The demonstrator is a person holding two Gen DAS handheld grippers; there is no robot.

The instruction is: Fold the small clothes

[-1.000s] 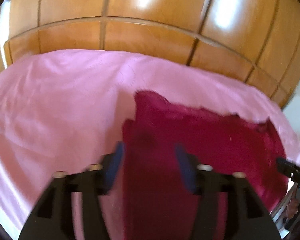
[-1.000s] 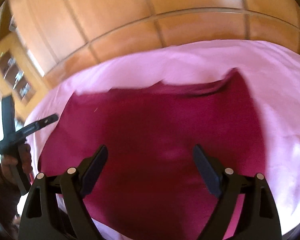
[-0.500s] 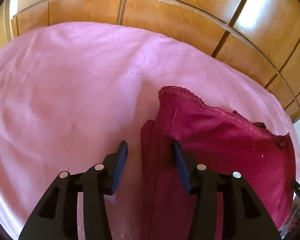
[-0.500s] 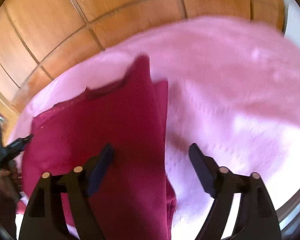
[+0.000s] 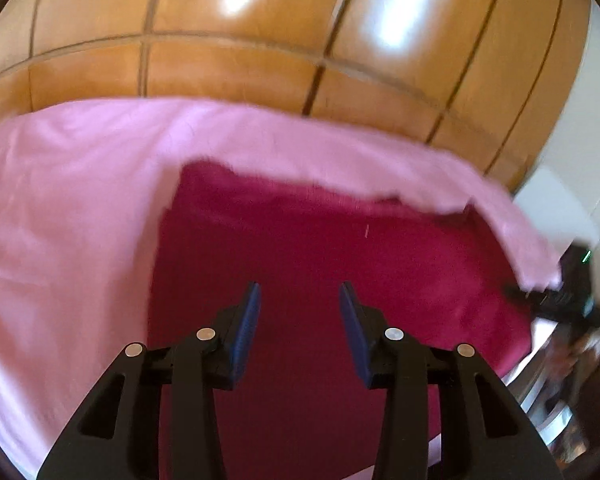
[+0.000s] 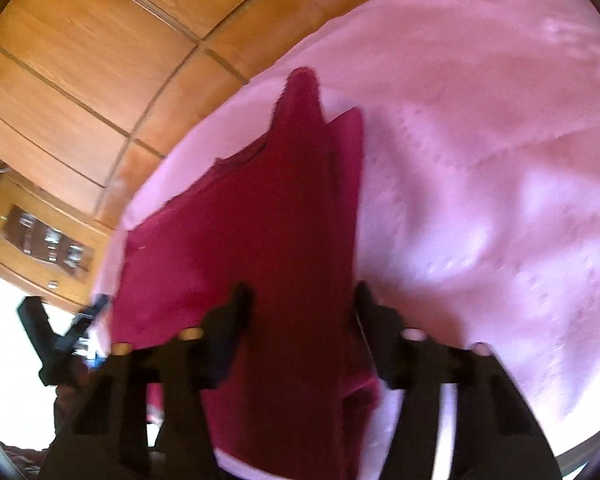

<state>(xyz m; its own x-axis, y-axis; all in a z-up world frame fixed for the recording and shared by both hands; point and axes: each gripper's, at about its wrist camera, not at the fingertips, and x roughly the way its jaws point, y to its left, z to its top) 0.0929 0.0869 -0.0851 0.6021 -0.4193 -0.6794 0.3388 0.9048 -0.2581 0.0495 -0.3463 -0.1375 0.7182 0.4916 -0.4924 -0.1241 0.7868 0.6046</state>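
Note:
A dark red garment (image 5: 340, 248) lies flat on the pink bedsheet (image 5: 60, 220). My left gripper (image 5: 300, 308) hovers over the garment's near middle. Its blue pads are apart and closing, with only flat fabric below them. In the right wrist view the garment (image 6: 260, 220) tapers to a point at its far end. My right gripper (image 6: 300, 304) straddles the garment's near right edge. Its jaws are closing with cloth in the gap, and the pads do not press on it. Each gripper shows at the other view's edge: the right gripper (image 5: 556, 304) and the left gripper (image 6: 60, 328), in a hand.
A wall of wooden wardrobe panels (image 5: 260, 40) stands behind the bed. The pink sheet (image 6: 480, 160) spreads wide to the garment's right. A wooden cabinet with a glass door (image 6: 48, 240) is at the left. A white object (image 5: 552, 208) stands past the bed's right corner.
My left gripper has slid from the garment's left edge to over its middle, jaws narrower. My right gripper has rolled and shifted to the garment's right edge, and its jaws have narrowed a lot.

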